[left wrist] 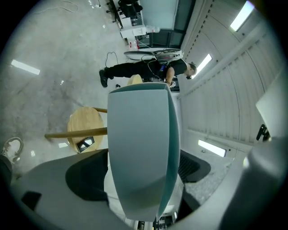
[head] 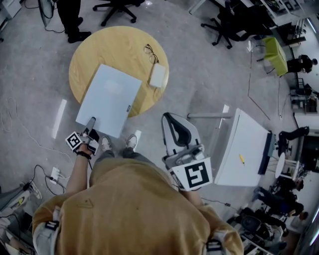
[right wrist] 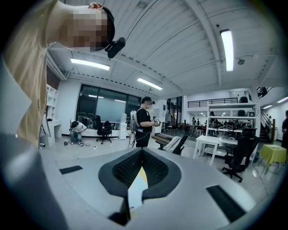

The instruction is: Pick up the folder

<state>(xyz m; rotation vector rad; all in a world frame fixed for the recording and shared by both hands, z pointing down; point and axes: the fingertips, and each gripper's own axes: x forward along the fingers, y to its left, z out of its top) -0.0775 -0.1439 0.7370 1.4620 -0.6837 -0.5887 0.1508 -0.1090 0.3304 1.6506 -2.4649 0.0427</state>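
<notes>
The folder (head: 108,98) is a large pale blue-white sheet lying on the round wooden table (head: 99,47), with its near end overhanging the table's edge. My left gripper (head: 91,126) is at the folder's near left corner. In the left gripper view the folder (left wrist: 139,148) stands edge-on between the jaws of the left gripper (left wrist: 144,173); the jaws stand wide apart and their dark pads (left wrist: 85,179) are clear of it. My right gripper (head: 167,119) hovers off the table to the right, over the floor; in its own view the right gripper (right wrist: 142,152) is shut and holds nothing.
A pair of glasses (head: 151,54) and a small white box (head: 158,75) lie on the table's right side. A white desk (head: 244,149) stands at the right. Office chairs (head: 117,7) and a standing person (head: 70,20) are beyond the table. Cables (head: 45,174) run over the floor at the left.
</notes>
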